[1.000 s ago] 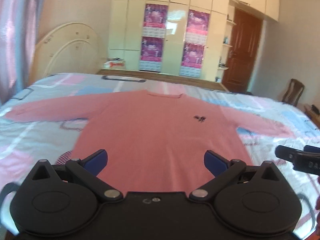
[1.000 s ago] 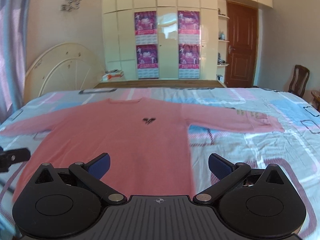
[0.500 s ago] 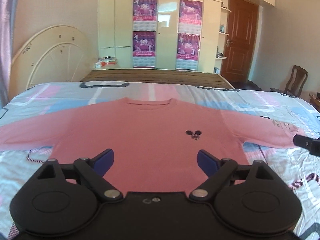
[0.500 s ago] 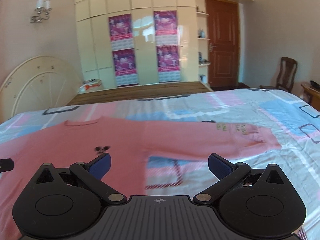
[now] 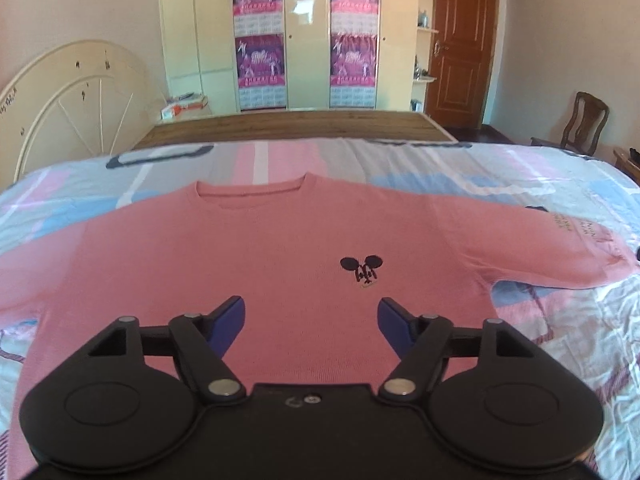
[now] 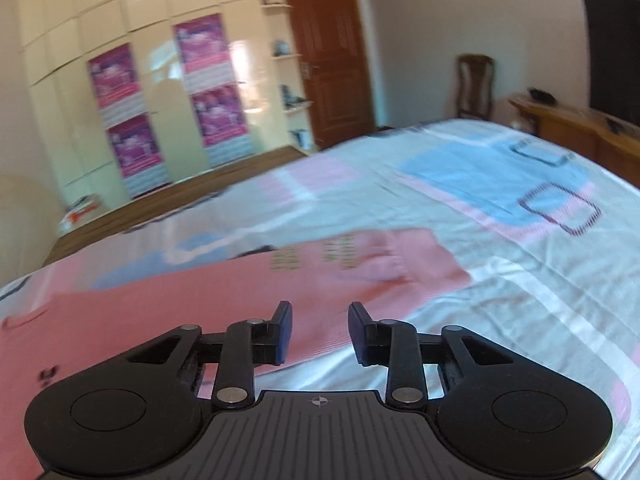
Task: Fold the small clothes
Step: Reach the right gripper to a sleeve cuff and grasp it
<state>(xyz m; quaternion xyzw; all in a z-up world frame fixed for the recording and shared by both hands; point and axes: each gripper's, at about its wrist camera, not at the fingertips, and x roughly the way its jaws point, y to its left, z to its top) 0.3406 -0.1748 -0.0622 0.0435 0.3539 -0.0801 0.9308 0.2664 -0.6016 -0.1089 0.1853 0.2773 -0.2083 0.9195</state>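
On the bed (image 5: 540, 184), over its pink, blue and white patterned sheet, a pink sweater (image 5: 248, 256) is lying flat and face up, neckline toward the far wardrobe (image 5: 304, 36), both sleeves spread out sideways. You are holding the left hand-held gripper (image 5: 311, 320) above the sweater's lower front, just below the small black emblem (image 5: 362, 270); its jaws have just been closing but are standing well apart, with nothing between them and nothing gripped. You are pointing the right hand-held gripper (image 6: 319, 334) toward the sweater's right sleeve (image 6: 360, 264), near the cuff with printed lettering. Its jaws have just been closing to a narrow gap, and they are gripping nothing; the sleeve is lying beyond them. That view is blurring.
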